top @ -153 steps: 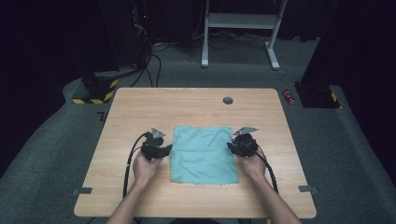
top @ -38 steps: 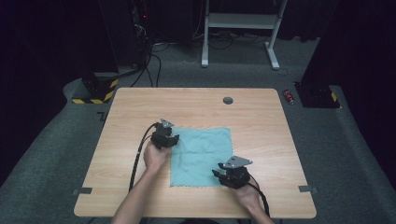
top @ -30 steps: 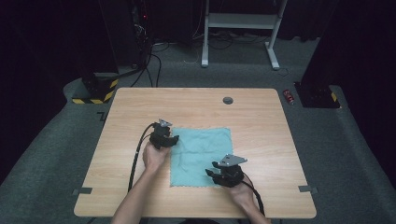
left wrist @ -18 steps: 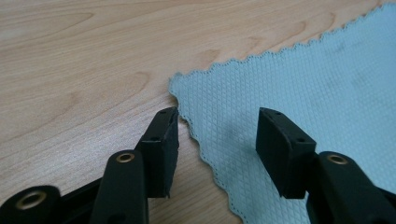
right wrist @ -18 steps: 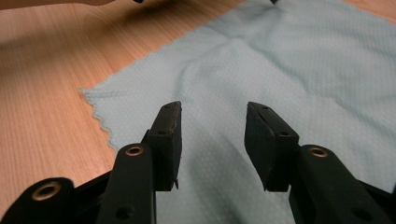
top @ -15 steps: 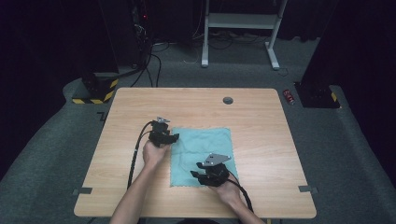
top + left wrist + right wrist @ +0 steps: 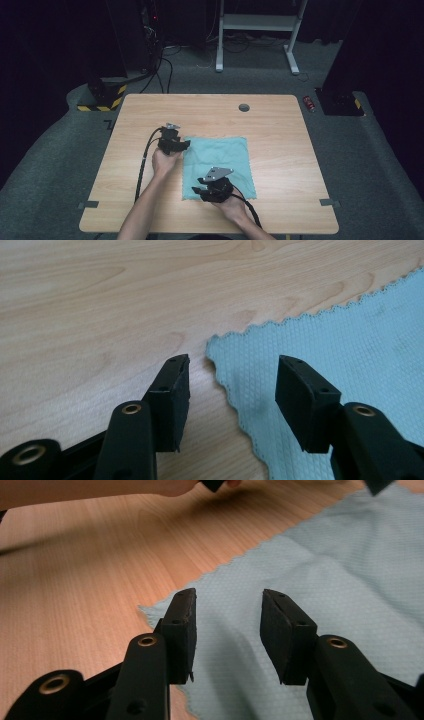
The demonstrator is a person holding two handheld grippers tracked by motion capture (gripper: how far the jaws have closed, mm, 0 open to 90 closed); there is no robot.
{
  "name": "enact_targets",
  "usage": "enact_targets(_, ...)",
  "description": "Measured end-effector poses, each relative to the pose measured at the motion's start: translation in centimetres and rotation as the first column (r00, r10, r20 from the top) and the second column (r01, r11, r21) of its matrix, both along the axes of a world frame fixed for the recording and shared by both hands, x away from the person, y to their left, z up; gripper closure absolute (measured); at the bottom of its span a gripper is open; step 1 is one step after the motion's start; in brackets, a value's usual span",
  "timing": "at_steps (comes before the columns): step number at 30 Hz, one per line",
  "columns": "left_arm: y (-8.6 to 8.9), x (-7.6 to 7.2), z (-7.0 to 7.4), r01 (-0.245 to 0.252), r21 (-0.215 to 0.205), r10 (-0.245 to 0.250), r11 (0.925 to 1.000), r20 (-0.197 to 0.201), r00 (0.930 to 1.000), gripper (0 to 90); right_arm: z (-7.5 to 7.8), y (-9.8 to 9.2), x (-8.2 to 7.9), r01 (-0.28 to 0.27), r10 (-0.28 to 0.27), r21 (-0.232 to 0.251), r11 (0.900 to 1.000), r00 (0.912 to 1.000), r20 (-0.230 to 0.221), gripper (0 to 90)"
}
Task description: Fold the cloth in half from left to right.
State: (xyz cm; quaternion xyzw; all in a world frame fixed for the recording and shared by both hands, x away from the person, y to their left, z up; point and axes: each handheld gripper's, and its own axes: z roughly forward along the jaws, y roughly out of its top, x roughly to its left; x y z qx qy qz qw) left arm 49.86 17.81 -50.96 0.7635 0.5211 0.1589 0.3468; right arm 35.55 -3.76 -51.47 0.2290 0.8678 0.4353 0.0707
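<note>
left gripper (image 7: 184, 145): jaws apart, just opened wider, nothing pinched, hovering where it was at cloth's far-left corner | right gripper (image 7: 196, 186): jaws apart, just narrowing, nothing clamped, slid leftward to near-left corner | cloth (image 7: 220, 162): teal, flat under and ahead of both, unmoved | table (image 7: 280, 130): bare wood around.

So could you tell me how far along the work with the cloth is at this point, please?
Done: nothing shows folded; the cloth lies flat on the table. In hand: the left gripper is open at the far-left corner, the right gripper open over the near-left corner, its jaws just closing a little with no cloth pinched. Left: probably gripping both corners and folding, though that is a guess.
</note>
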Motion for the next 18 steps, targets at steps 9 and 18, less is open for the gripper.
enact_targets(9,0.0,0.6,-0.6,-0.039,-0.017,0.039,0.9991,0.002,0.9992,50.2,0.1,2.3,-1.2,-0.076,0.076,-0.026,0.997,0.9971,0.002,60.6)
enact_targets(18,-0.9,1.0,-0.5,-0.003,0.037,0.003,0.9993,-0.001,1.0000,52.7,-0.4,4.5,-1.9,-0.109,0.111,-0.058,0.992,0.9937,0.020,63.7)
